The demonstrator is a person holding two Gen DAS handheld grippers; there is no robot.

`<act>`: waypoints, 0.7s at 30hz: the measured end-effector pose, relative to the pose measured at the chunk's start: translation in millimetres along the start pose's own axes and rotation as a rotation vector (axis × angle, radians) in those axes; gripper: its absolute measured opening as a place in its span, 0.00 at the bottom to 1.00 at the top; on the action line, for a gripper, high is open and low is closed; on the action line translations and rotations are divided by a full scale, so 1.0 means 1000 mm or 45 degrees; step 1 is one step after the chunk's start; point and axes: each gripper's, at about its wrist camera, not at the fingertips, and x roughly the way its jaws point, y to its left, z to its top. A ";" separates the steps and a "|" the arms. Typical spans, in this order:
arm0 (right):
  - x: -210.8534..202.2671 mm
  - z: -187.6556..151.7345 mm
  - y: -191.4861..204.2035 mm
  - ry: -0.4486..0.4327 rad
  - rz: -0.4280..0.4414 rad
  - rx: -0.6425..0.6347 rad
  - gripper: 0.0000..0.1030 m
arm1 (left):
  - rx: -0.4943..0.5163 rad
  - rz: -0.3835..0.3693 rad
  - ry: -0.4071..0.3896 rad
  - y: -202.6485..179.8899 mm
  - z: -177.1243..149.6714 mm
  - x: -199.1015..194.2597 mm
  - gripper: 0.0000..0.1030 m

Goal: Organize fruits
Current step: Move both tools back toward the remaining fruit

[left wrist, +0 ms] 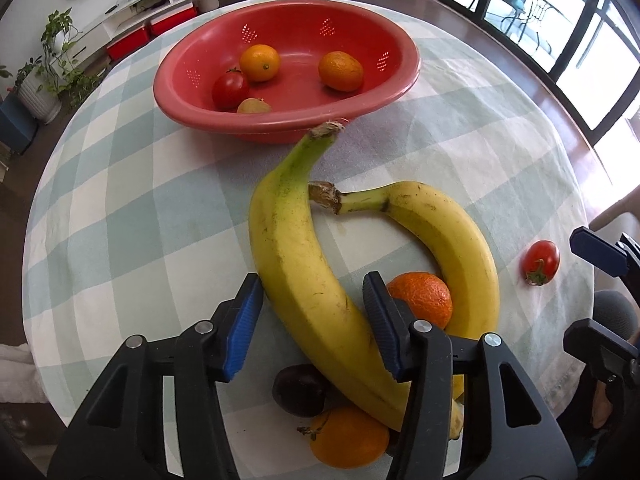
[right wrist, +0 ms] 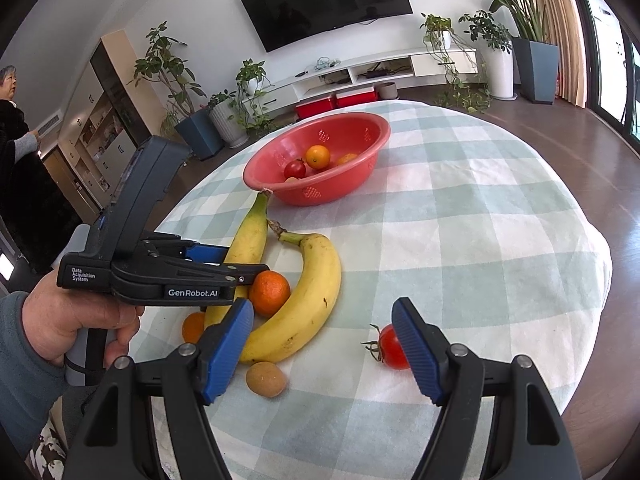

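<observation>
Our left gripper point(left wrist: 312, 312) straddles the longer banana point(left wrist: 296, 264), its pads beside the skin, contact unclear. Our right gripper point(right wrist: 324, 344) hangs released, a tomato point(right wrist: 394, 346) touching its right finger.

Black-framed left tongs point(left wrist: 314, 322) and right tongs point(right wrist: 322, 350) carry ribbed blue pads, silver screws, white "GenRobot.AI" lettering; grey-blue fleece sleeve point(right wrist: 24, 380) at 8 o'clock.

A pale green-and-white checked cloth point(left wrist: 140, 208) covers the worktop. At 12 o'clock, the red bowl point(left wrist: 288, 124) holds two orange mandarins point(left wrist: 260, 62), a red tomato point(left wrist: 229, 89) and a tan fruit. Both bananas point(left wrist: 296, 264) are yellow, the longer one green at its stem. Another tomato point(right wrist: 394, 346) is red. The gripper point(left wrist: 314, 326) pads are blue on black.
</observation>
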 end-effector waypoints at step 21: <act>0.008 -0.002 0.009 0.083 -0.069 -0.002 0.71 | 0.148 -0.019 0.083 -0.014 -0.006 -0.007 0.41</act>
